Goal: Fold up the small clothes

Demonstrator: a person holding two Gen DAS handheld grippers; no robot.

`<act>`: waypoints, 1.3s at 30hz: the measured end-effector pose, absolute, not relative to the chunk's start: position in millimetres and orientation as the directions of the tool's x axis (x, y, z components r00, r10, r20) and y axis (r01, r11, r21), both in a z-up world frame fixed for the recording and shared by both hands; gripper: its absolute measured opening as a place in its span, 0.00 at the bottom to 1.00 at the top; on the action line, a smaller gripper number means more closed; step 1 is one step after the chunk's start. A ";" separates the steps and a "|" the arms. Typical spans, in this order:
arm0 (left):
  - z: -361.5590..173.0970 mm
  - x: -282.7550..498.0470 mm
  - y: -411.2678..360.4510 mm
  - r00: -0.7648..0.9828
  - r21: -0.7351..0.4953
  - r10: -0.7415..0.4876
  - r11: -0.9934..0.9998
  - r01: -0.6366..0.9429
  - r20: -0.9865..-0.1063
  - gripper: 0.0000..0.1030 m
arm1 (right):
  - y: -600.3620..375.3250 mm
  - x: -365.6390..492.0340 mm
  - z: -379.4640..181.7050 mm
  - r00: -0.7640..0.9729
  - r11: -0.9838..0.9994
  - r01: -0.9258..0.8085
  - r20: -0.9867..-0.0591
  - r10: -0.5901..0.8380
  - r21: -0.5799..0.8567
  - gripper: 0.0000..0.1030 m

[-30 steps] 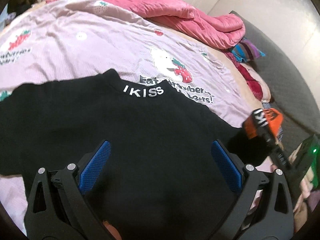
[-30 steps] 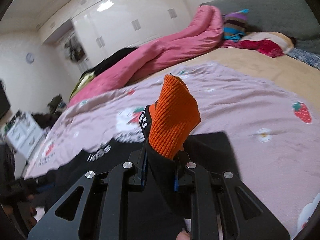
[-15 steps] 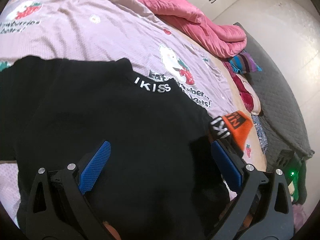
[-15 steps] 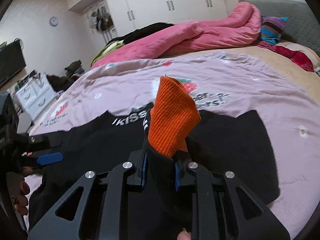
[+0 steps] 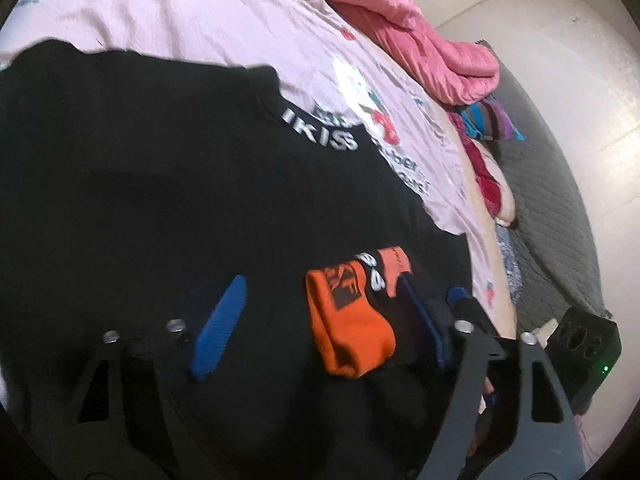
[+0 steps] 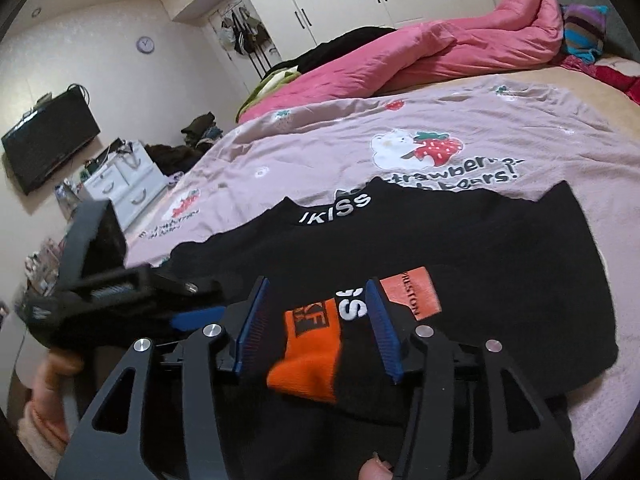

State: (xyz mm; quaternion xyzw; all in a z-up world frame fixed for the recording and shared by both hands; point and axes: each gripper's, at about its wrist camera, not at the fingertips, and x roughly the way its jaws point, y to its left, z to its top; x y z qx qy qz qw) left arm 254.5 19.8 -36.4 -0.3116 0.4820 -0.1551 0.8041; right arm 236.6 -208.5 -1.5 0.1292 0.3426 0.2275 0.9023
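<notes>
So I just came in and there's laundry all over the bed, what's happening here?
A person is folding a black sweater spread on the bed's pink sheet, with a handheld gripper in each hand. The orange-cuffed sleeve lies folded across the sweater's body. The right gripper is opening; the cuff lies between its pads with neither pressing on it. The left gripper is closing, low over the same cuff and not gripping it.
</notes>
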 end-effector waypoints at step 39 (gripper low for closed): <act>71.9 217.2 -0.3 0.707 -0.541 -0.473 0.828 0.151 -0.526 0.04 | -326.8 239.6 6.5 0.770 0.908 0.014 -0.583 0.257 0.419 0.49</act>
